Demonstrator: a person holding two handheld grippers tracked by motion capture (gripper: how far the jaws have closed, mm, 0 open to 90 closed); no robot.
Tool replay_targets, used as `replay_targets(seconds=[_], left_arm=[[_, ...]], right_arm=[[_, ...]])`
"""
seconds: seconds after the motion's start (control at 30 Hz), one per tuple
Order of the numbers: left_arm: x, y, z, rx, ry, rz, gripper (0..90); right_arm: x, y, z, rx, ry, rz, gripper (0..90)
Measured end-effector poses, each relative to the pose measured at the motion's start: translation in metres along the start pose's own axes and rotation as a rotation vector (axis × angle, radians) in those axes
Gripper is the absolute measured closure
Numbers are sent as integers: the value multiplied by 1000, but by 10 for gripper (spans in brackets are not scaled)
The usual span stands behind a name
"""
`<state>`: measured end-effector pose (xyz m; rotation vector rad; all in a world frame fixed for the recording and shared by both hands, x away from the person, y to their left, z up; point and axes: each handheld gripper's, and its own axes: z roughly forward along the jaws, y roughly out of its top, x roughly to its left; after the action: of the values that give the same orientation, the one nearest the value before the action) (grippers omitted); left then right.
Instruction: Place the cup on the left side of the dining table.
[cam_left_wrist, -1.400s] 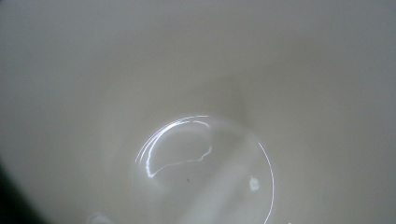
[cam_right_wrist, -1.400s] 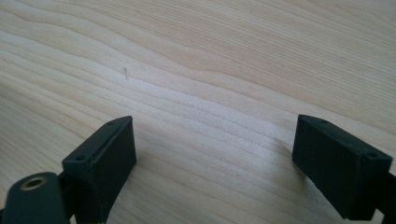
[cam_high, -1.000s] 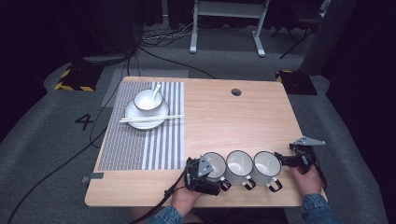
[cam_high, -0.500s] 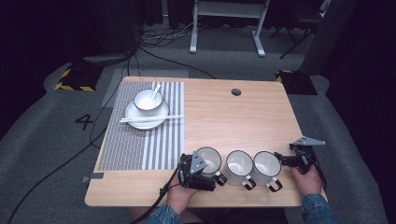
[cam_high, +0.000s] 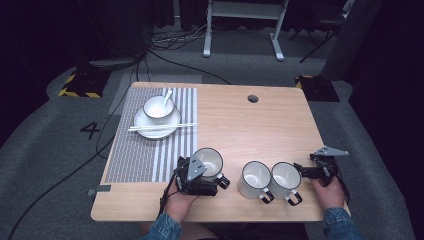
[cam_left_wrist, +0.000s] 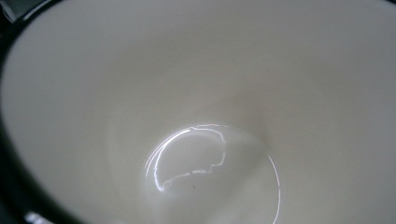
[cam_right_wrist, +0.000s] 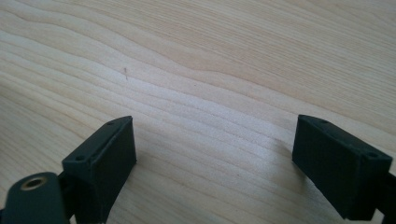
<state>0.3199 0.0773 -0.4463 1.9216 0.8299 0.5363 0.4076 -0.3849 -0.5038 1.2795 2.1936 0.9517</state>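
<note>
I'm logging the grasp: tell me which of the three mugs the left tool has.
The leftmost mug, beside the striped placemat, tilted and apart from the other two mugs, which stand touching near the right tool.

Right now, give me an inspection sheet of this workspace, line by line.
Surface: wooden table, a striped placemat on its left part, a round hole near the far edge.
Job's things: one white mug lifted and tilted in the left gripper; two more mugs side by side on the table.
Clutter: bowl with spoon on a plate, chopsticks across the plate.
Grippers: left shut on the mug; right gripper open over bare wood.
Cables: several on the floor behind the table.
Surroundings: grey floor, white frame legs, a painted 4.
</note>
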Motion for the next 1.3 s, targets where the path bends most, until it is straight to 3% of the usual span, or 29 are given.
replay_targets(seconds=[0.07, 0.33, 0.93, 1.3], left_arm=[[5, 1, -7, -2, 32, 27, 32], [30, 3, -26, -17, 75, 18, 32], [81, 2, -40, -30, 165, -65, 32], [121, -8, -42, 16, 259, -112, 32]], right_arm=[[0, 0, 0, 0, 0, -1, 136], [0, 0, 0, 0, 0, 0, 136], [0, 0, 0, 1, 1, 3, 136], [0, 0, 0, 1, 1, 3, 136]])
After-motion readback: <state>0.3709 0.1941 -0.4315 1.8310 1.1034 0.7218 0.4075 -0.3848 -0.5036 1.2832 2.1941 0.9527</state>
